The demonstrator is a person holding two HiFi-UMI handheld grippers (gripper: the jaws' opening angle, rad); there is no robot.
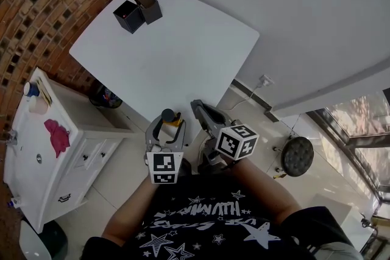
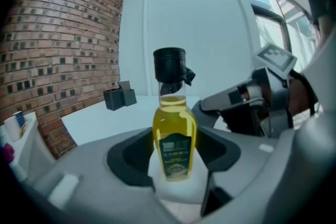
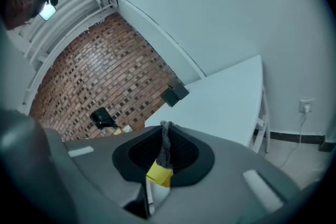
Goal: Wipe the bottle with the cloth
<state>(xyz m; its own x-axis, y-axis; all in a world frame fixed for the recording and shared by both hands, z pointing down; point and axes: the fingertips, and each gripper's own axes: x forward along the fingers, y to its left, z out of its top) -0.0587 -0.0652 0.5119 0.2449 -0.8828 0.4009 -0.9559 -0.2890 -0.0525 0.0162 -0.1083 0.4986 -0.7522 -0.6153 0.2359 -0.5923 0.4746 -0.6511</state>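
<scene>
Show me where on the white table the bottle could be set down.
Nearly the whole table is bare, from the two black boxes at its far left corner to the near edge. Only that corner is crowded. The near corner, by the bottle in the left gripper, is closest.

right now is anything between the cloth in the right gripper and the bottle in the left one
Nothing visible does. The left gripper holds the clear, black-capped bottle of yellow oil upright; the right gripper pinches the grey cloth beside it, only open air between.
</scene>
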